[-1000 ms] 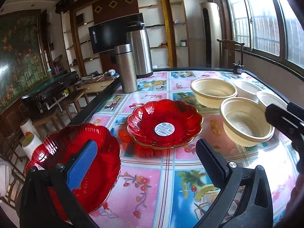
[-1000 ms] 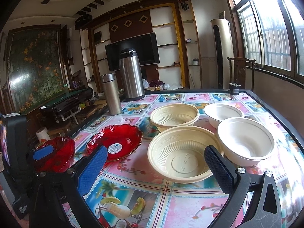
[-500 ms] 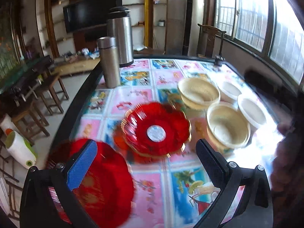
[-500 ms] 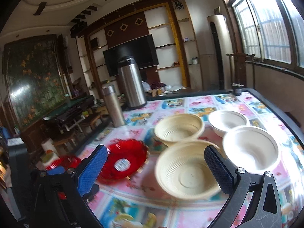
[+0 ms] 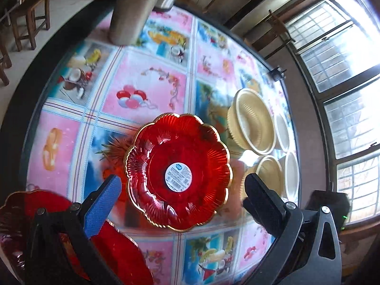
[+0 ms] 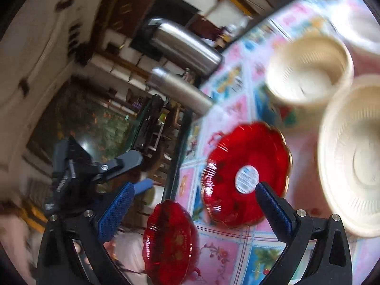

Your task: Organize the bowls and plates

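Stacking looks next: with both the left gripper (image 5: 180,190) and right gripper (image 6: 194,204) spread and empty, pinch the red plate (image 5: 47,225) overhanging the table's (image 5: 147,83) near-left edge by its rim, then lower it level onto the labelled red plate (image 5: 178,173) mid-table.

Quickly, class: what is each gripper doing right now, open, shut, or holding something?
Left gripper: open, holding nothing, above the red plate with the sticker.
Right gripper: open, holding nothing.
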Action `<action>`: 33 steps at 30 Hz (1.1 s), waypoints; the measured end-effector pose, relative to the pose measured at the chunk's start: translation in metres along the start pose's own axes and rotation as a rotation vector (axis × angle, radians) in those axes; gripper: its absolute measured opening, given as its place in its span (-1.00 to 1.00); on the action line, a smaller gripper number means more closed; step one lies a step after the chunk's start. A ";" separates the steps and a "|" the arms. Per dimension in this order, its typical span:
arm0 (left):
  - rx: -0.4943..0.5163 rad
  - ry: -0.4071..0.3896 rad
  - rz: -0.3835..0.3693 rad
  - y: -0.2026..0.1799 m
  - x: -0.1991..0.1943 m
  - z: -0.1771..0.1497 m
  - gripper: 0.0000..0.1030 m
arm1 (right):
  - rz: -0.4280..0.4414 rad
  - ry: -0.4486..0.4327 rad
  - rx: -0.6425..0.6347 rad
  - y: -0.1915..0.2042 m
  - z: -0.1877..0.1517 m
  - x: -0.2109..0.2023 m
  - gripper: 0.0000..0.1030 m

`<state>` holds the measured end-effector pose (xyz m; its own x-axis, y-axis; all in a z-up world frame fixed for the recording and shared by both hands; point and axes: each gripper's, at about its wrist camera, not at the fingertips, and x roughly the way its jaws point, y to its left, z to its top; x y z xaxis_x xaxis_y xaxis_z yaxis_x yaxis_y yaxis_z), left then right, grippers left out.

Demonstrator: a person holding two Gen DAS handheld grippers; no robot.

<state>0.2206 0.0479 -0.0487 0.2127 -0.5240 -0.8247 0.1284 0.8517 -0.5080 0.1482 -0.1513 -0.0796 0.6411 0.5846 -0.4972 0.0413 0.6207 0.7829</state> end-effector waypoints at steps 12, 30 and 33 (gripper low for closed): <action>-0.096 0.044 -0.087 0.022 0.021 0.006 0.90 | 0.073 0.025 0.058 -0.021 0.010 -0.012 0.96; -0.069 -0.019 0.101 0.027 0.010 0.006 0.43 | 0.184 0.159 0.084 -0.009 -0.011 0.005 0.80; -0.088 0.010 0.128 0.033 0.020 0.005 0.43 | 0.143 0.182 0.102 -0.012 -0.014 0.009 0.74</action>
<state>0.2341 0.0656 -0.0803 0.2123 -0.4113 -0.8864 0.0150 0.9084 -0.4179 0.1427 -0.1468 -0.0988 0.4977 0.7528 -0.4307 0.0428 0.4747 0.8791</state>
